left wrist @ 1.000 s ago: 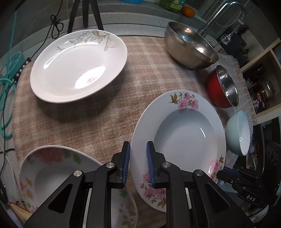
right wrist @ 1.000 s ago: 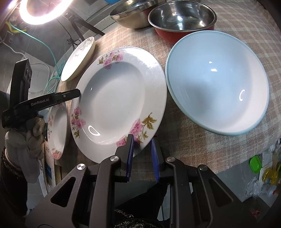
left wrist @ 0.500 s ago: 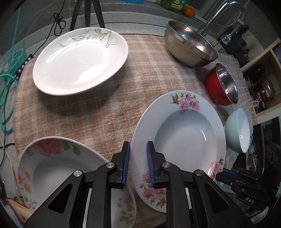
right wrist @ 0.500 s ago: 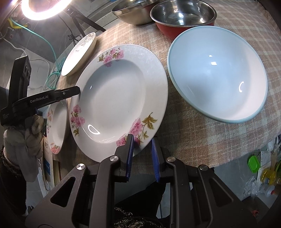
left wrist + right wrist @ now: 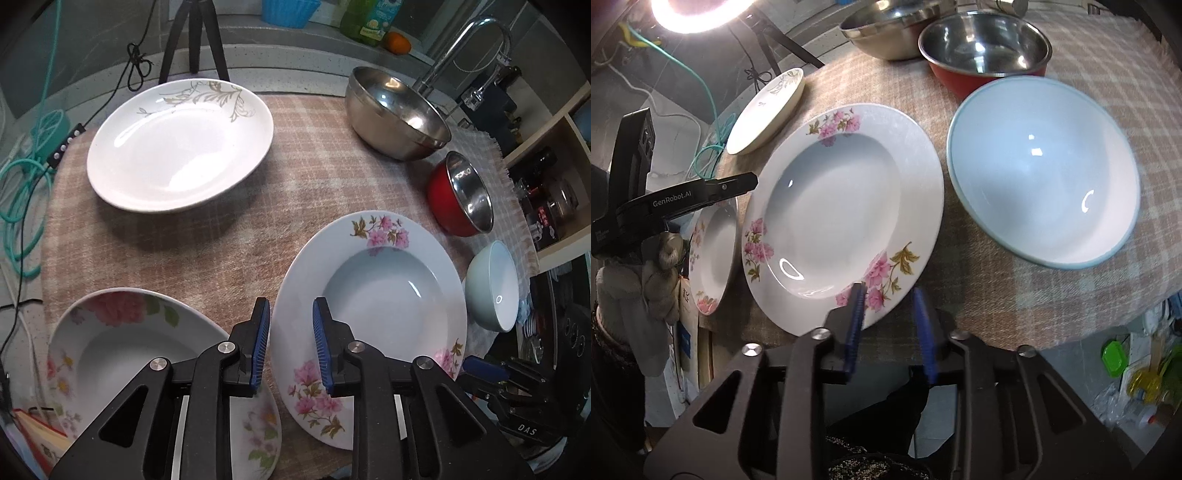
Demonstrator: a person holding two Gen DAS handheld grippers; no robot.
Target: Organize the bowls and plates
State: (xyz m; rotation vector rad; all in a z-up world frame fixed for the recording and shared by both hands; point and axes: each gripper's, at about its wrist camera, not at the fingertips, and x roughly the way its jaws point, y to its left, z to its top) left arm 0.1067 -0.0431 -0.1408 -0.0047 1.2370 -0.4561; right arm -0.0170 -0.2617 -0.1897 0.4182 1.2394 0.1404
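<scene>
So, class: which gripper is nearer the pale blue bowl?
Right. The right gripper sits just beside the pale blue bowl; the left gripper is beyond the pink-flowered plate.

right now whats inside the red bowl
Nothing visible: the red bowl shows only its bare shiny steel lining with reflections. From the left wrist view it is tilted away, so part of its bottom is hidden by the near wall.

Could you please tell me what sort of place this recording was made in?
Probably a home kitchen: a faucet behind the cloth-covered table, a shelf of jars, and a dish-soap bottle on the counter.
</scene>
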